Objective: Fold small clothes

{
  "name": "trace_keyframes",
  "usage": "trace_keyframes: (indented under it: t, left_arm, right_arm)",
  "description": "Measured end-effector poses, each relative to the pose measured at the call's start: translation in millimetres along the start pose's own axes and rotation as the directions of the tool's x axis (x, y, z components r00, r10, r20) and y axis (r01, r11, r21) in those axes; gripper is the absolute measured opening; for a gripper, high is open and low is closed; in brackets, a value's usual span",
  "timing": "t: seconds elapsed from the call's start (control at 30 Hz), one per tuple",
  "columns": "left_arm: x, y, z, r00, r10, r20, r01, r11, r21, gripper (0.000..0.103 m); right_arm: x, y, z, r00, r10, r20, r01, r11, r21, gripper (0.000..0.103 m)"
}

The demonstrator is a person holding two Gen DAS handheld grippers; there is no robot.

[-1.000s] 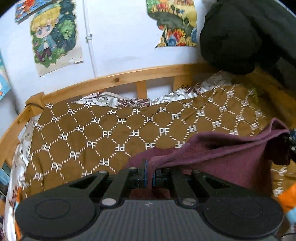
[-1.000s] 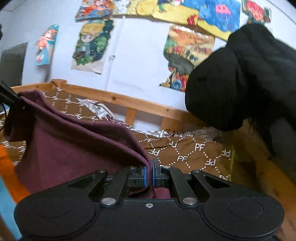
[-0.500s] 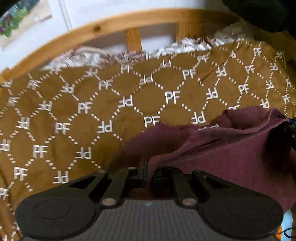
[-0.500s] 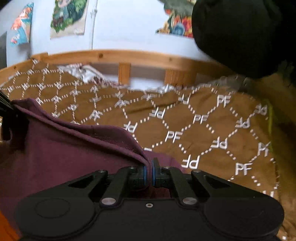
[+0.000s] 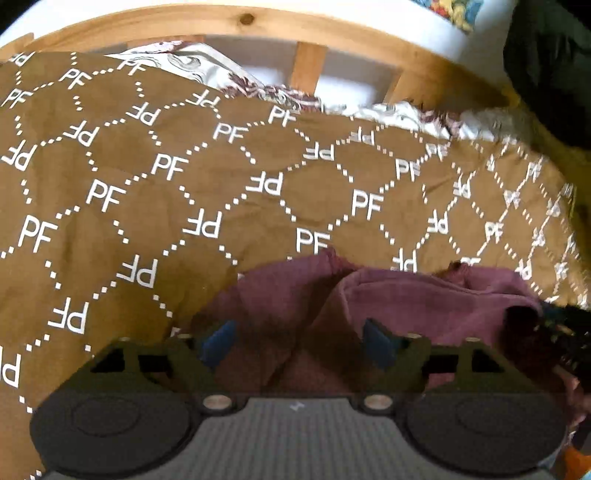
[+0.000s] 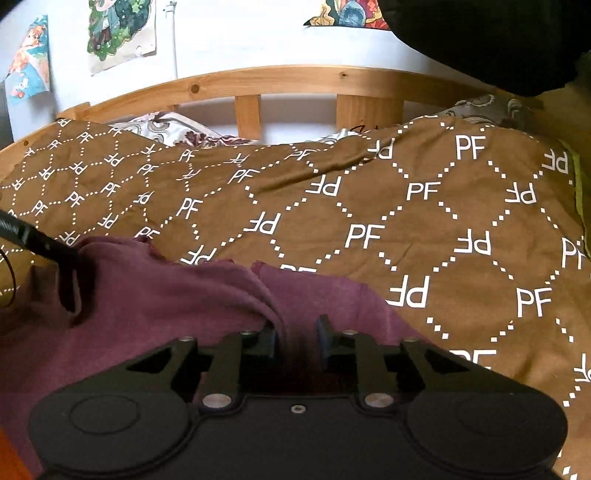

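A maroon garment [image 5: 424, 295] lies folded on the brown PF-patterned bedspread [image 5: 184, 192], low in both views. My left gripper [image 5: 299, 341] is open, its blue pads spread wide over the garment's near edge. My right gripper [image 6: 297, 338] is open by a small gap, with a fold of the garment [image 6: 166, 295] between the pads. The left gripper's finger [image 6: 44, 245] shows at the left of the right wrist view, touching the garment's far corner.
A wooden bed rail [image 6: 295, 79] runs along the far side of the bedspread, with a patterned pillow [image 6: 170, 127] behind. A black garment [image 6: 498, 37] hangs at the upper right. Posters [image 6: 118, 29] hang on the white wall.
Both grippers lowered the garment onto the bedspread and opened. The left one spread wide, the right one a little. The garment's top edge now rests on the bed.
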State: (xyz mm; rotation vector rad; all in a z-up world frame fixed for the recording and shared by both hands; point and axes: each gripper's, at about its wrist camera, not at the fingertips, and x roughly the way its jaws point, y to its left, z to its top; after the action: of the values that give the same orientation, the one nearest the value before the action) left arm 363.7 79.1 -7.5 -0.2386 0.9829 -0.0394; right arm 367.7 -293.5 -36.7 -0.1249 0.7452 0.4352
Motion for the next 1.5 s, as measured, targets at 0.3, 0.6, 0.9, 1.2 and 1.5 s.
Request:
trace_keyframes:
  t: [0.3, 0.6, 0.9, 1.2, 1.5]
  left_arm:
    - [-30.2, 6.7, -32.7, 0.993, -0.084, 0.083, 0.077, 0.994, 0.081, 0.103]
    - [-18.0, -20.3, -80.6, 0.992, 0.085, 0.095, -0.109, 0.95, 0.293, 0.103]
    - [-6.9, -30.5, -83.1, 0.974, 0.17, 0.148, -0.208, 0.93, 0.303, 0.035]
    - [-19.8, 8.8, -70.4, 0.953, 0.238, 0.187, -0.261, 0.96, 0.106, 0.0]
    - [-8.8, 11.0, -67.2, 0.943, 0.294, 0.155, -0.307, 0.949, 0.07, 0.031]
  right_arm:
    - [-38.0, -3.1, -5.0, 0.987, 0.148, 0.061, -0.146, 0.989, -0.023, 0.098]
    - [-41.2, 25.8, -28.0, 1.0, 0.014, 0.017, -0.01, 0.979, -0.203, 0.092]
    - [-20.9, 7.1, -19.9, 1.0, -0.006, 0.019, 0.008, 0.995, -0.1, 0.022]
    - [-34.4, -16.6, -9.5, 0.986, -0.115, 0.12, 0.11, 0.993, 0.047, 0.005]
    - [-29.6, -27.4, -16.6, 0.973, -0.212, 0.095, 0.203, 0.974, 0.097, 0.032]
